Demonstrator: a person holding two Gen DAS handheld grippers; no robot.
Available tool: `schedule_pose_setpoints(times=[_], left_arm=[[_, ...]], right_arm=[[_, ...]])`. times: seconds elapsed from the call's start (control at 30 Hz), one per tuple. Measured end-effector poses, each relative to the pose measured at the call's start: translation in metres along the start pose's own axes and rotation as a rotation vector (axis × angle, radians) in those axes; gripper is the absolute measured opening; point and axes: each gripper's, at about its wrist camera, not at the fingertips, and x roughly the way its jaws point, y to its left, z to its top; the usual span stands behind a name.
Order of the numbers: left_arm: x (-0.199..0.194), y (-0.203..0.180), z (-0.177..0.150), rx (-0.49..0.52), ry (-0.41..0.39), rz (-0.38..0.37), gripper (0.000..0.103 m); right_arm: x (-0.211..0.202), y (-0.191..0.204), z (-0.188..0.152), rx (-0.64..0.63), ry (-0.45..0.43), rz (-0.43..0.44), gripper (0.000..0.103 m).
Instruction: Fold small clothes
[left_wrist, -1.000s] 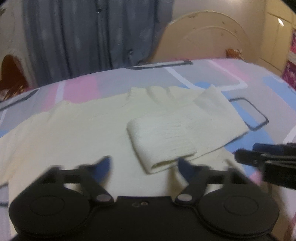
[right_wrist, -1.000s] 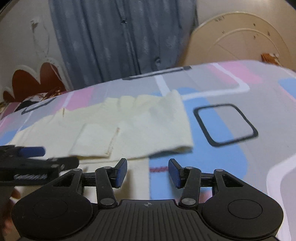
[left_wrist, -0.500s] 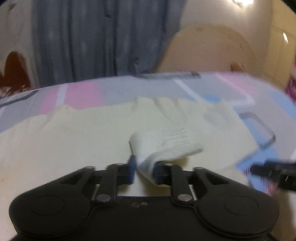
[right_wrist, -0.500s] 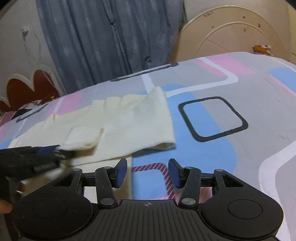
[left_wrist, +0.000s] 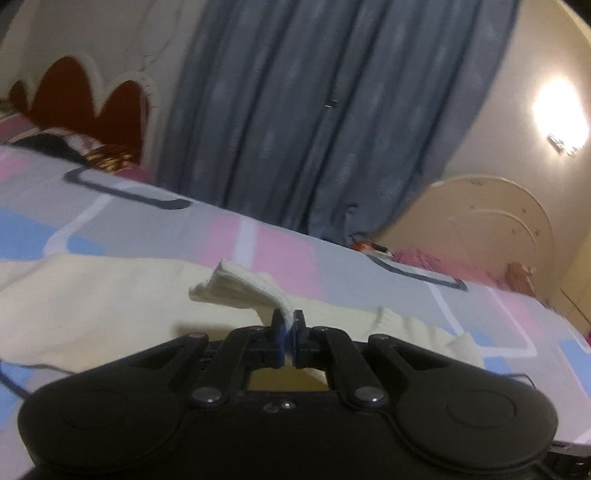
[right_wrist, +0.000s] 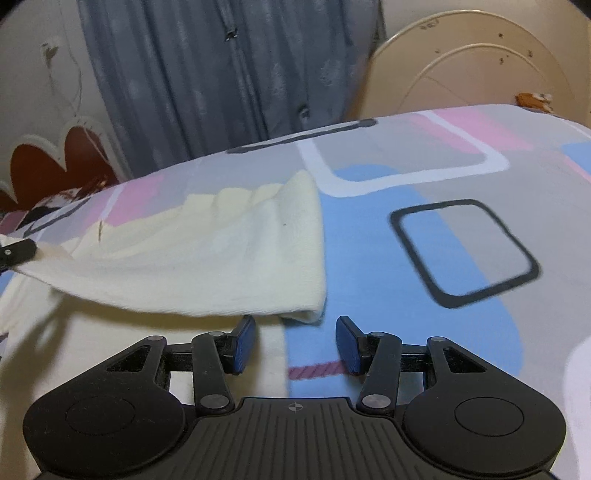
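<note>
Pinching the cuff of the cream knitted sweater's sleeve, the left hand-held gripper holds it lifted above the patterned bed. The sleeve stretches sideways from that grip toward the spread, empty right hand-held gripper, whose fingertips sit just below its folded shoulder end.

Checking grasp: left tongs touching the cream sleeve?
Touching. Left wrist view shows the left tongs shut on the cream sleeve, cuff pinched between the pads.

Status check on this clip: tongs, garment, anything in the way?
Left tongs shut on cream sleeve cuff, lifted off the bed. Right tongs open, empty, by the sleeve fold. Bedsheet ahead unobstructed.
</note>
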Motion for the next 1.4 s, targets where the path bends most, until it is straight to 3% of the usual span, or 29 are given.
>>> schedule_pose_setpoints(times=[0.2, 0.23, 0.27, 0.43, 0.53, 0.67, 0.77, 0.9, 1.03, 1.1, 1.17, 1.27, 1.4], left_arm=[[0.001, 0.032, 0.004, -0.053, 0.016, 0.058, 0.003], [0.002, 0.034, 0.003, -0.047, 0.018, 0.068, 0.003], [0.003, 0.037, 0.002, -0.043, 0.022, 0.076, 0.003], [0.01, 0.044, -0.008, -0.037, 0.061, 0.097, 0.003], [0.008, 0.045, -0.014, -0.021, 0.066, 0.103, 0.003], [0.017, 0.05, -0.023, 0.011, 0.153, 0.144, 0.006], [0.007, 0.057, -0.021, -0.018, 0.139, 0.21, 0.024], [-0.013, 0.062, -0.014, -0.008, 0.101, 0.21, 0.025], [-0.025, 0.047, -0.005, 0.043, 0.042, 0.182, 0.025], [-0.03, 0.043, -0.001, 0.034, 0.002, 0.177, 0.026], [-0.035, 0.043, 0.004, 0.011, -0.038, 0.186, 0.029], [-0.036, 0.051, 0.01, -0.013, -0.05, 0.196, 0.033], [-0.028, 0.047, 0.008, 0.032, 0.011, 0.16, 0.033]], right_arm=[[0.011, 0.012, 0.005, -0.01, -0.01, 0.027, 0.048], [0.012, 0.014, 0.005, -0.019, -0.015, 0.023, 0.027], [0.015, 0.016, 0.005, -0.031, -0.006, 0.014, 0.013], [0.017, 0.01, 0.004, -0.023, 0.0, 0.009, 0.01], [0.012, 0.002, 0.004, 0.023, -0.025, -0.033, 0.004], [0.011, 0.003, 0.0, -0.017, 0.007, -0.047, 0.003], [0.002, -0.002, 0.004, 0.006, 0.036, 0.0, 0.003], [-0.022, -0.005, 0.005, -0.005, -0.019, 0.042, 0.005], [-0.015, -0.005, 0.024, 0.005, -0.051, 0.061, 0.008], [-0.004, -0.003, 0.032, 0.015, -0.047, 0.071, 0.018], [0.009, -0.002, 0.038, 0.02, -0.042, 0.068, 0.05], [0.024, 0.0, 0.046, 0.012, -0.058, 0.064, 0.051], [0.051, 0.0, 0.055, 0.017, -0.04, 0.068, 0.051]])
